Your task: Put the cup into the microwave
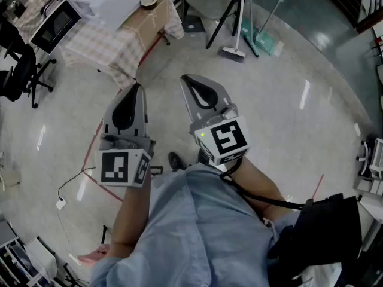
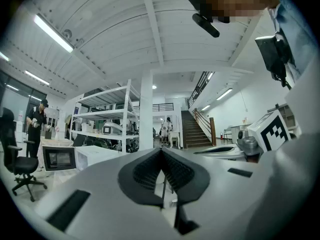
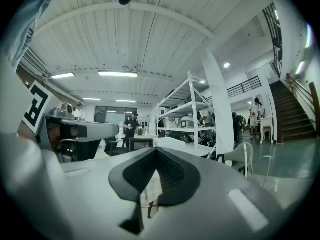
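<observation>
Microwave point(image 1: 54, 23) afar; left tongs point(image 2: 161, 152), right tongs point(image 3: 156, 150) closed

the floor point(image 1: 281, 100) is smooth, speckled stone or terrazzo, polished enough to throw back streaks of light. the left gripper point(image 1: 136, 88) and right gripper point(image 1: 186, 78) have matt grey shells that look like moulded plastic. their pads point(image 2: 145, 173) are black, ribbed and dull, rubbery in look. the table point(image 1: 102, 49) wears a checked cloth that hangs in soft folds. the microwave point(image 1: 55, 24) has a dark glossy door. the shirt point(image 1: 197, 232) is light blue woven cloth, creased. the ceiling point(image 2: 125, 39) is white ribbed panelling, faintly shiny.
</observation>
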`<state>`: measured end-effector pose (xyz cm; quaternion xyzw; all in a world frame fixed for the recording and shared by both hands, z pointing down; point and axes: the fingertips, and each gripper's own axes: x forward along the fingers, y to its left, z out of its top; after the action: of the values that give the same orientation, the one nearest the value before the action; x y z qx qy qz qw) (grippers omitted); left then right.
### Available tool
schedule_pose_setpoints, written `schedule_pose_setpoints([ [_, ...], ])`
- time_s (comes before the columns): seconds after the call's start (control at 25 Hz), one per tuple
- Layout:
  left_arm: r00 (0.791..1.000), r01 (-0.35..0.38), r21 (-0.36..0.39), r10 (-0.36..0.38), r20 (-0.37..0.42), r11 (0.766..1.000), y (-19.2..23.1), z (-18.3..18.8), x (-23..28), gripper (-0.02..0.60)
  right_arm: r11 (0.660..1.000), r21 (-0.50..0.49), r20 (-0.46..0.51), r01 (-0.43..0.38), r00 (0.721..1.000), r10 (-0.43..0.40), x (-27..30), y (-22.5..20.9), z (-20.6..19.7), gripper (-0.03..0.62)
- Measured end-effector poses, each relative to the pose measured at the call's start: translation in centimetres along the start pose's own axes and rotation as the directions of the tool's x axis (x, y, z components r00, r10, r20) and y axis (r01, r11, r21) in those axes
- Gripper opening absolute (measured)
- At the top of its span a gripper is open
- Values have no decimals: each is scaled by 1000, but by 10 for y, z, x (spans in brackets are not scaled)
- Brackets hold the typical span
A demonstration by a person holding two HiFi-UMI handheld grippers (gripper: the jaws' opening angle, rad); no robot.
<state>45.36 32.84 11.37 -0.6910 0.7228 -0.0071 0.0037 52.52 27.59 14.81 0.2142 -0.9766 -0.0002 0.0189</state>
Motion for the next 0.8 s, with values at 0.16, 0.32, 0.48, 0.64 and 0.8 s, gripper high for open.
schedule_pose_setpoints([
  [0.16, 1000, 1, 0, -1, -6, 1000, -9, -6, 1, 5, 1000, 1, -4, -5, 1000, 5, -7, -3, -5, -3],
  [0.32, 1000, 7, -7, -7, -20, 1000, -22, -10, 8, 5, 1000, 17, -19, -12, 1000, 13, -15, -12, -10, -3],
  [0.48, 1000, 9, 2, -9, -26, 1000, -35, -8, 20, 5, 999, 25, -15, -27, 1000, 27, -18, -25, -10, -3],
  [0.64, 1000, 1, 10, -1, -23, 1000, -46, -4, 32, 5, 998, 28, -8, -53, 999, 53, -20, -38, -10, -3],
  [0.8, 1000, -15, -2, 15, -22, 1000, -57, -4, 44, 5, 994, 53, -1, -94, 996, 94, -21, -51, -14, -2],
])
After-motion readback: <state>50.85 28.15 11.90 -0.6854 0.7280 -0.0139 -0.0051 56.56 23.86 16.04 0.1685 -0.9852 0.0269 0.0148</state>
